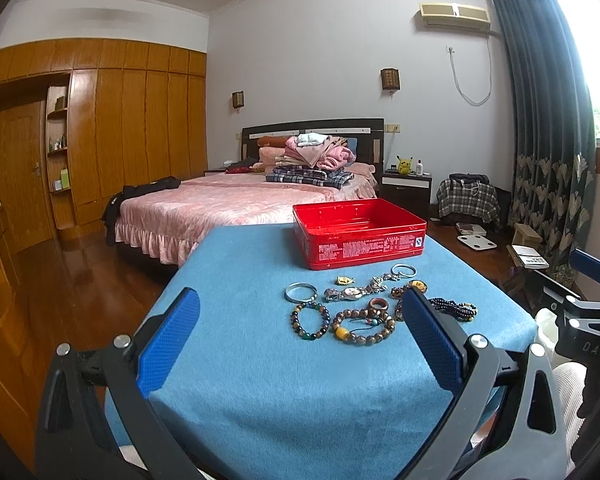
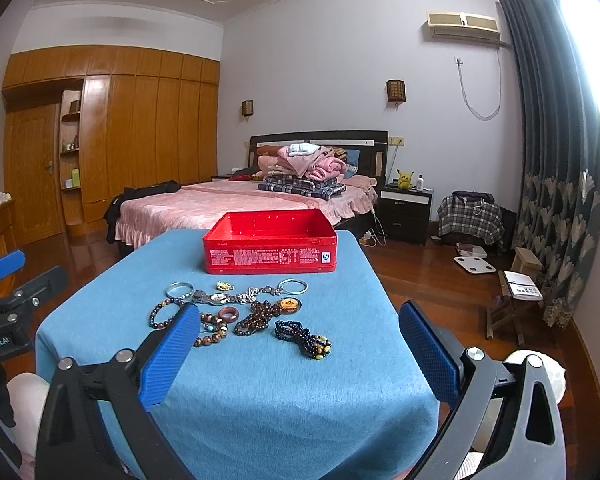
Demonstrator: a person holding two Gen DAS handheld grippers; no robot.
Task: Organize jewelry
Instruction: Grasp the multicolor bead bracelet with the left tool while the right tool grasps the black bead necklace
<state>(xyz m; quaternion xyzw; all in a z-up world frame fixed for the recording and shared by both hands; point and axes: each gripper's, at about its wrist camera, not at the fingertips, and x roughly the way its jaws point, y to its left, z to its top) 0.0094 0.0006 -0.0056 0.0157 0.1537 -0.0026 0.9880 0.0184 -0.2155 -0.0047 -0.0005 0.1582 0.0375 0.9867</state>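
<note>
Left wrist view first: left tongs (image 1: 300, 344) spread wide, holding nothing, above the near edge of the blue bench (image 1: 260, 380). Jewelry pile (image 1: 364, 306) sits mid-bench, just in front of the open red tin (image 1: 360, 246) by the far edge. Right wrist view: right tongs (image 2: 296, 350) also wide and empty, same jewelry pile (image 2: 240, 312) lying loose, tin (image 2: 270, 254) behind it.

An open, empty red rectangular metal tin (image 2: 269, 244) stands upright at the far end of the blue-covered desk (image 2: 260, 380). Just before it lie two silver bangles (image 2: 179, 290), a silver wristwatch (image 2: 219, 298), a reddish-brown ring (image 2: 229, 314), brown bead bracelets (image 2: 256, 317) and a dark blue bead strand (image 2: 302, 339), close together
</note>
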